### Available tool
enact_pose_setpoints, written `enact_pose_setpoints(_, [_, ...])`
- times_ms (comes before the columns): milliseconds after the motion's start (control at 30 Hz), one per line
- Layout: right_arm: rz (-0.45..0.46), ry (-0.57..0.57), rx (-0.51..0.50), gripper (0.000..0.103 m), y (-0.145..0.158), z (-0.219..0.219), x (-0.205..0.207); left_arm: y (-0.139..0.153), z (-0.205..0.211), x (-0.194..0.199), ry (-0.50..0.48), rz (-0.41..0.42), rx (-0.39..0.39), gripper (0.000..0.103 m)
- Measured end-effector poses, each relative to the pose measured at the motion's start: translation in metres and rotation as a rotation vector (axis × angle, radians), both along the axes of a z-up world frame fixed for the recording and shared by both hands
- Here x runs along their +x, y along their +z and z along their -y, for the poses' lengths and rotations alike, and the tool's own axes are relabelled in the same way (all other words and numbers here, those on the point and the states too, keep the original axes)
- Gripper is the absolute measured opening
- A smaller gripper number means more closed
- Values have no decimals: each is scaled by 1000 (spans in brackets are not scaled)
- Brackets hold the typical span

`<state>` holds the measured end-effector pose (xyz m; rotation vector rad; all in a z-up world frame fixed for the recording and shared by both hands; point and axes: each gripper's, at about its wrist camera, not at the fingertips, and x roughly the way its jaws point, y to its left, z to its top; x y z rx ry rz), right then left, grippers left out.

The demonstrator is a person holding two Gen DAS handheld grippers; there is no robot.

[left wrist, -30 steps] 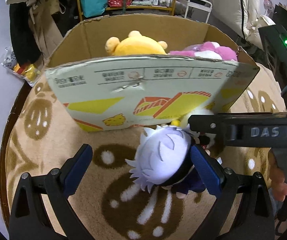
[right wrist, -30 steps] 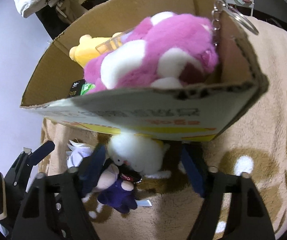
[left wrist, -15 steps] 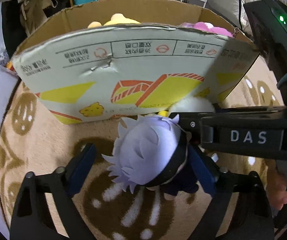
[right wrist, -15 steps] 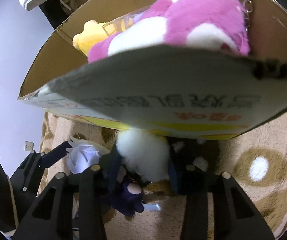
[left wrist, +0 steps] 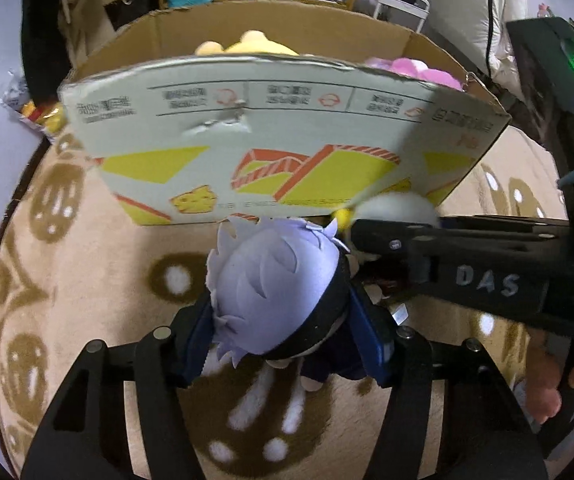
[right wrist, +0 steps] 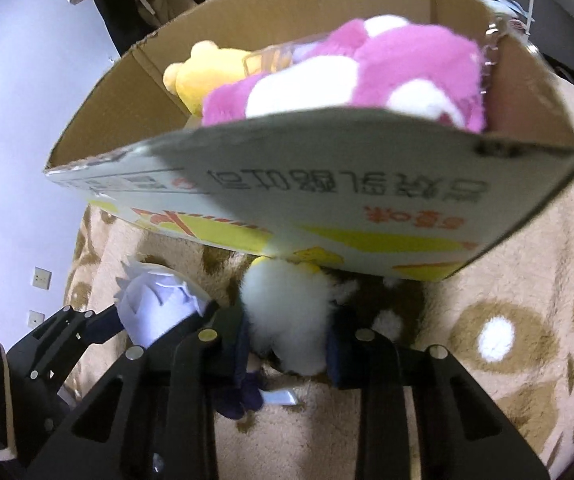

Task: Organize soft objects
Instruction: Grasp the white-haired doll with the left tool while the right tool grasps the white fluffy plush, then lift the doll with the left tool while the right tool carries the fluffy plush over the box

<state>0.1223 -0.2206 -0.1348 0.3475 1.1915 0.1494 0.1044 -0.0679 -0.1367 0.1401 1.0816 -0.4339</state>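
Note:
My left gripper (left wrist: 283, 344) is shut on a white-haired plush doll (left wrist: 275, 280) in dark clothes, just in front of the cardboard box (left wrist: 271, 128). My right gripper (right wrist: 287, 340) is shut on a fluffy white plush (right wrist: 283, 312) with a yellow bit, right beside the doll at the box's near wall (right wrist: 327, 204). The doll also shows in the right wrist view (right wrist: 155, 304). The white plush also shows in the left wrist view (left wrist: 399, 208). Inside the box lie a yellow plush (right wrist: 203, 76) and a pink-and-white plush (right wrist: 359, 68).
The box stands on a beige carpet (left wrist: 99, 264) with brown patterns. Shelves, clothes and a white rack (left wrist: 403, 0) stand behind the box. A snack bag (left wrist: 43, 116) lies at the carpet's far left edge.
Both grippers have closed: the left on the white-haired doll, the right on the white plush. Both views have drawn closer to the box's near wall.

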Motion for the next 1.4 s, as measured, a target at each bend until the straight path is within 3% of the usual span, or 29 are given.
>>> enact_pose_setpoints(267, [75, 3, -32, 32, 25, -4, -20, 12, -16, -17, 86, 81, 39, 61])
enact_pose_setpoints(800, [303, -23, -92, 32, 86, -10, -49, 94, -49, -41, 181, 365, 44, 61])
enact_pose_setpoints(1033, [418, -48, -80, 32, 116, 0, -57, 129, -49, -54, 187, 531, 62, 61])
enact_pose_setpoints(1400, [605, -66, -77, 32, 163, 4, -74, 165, -36, -68, 168, 686, 42, 61])
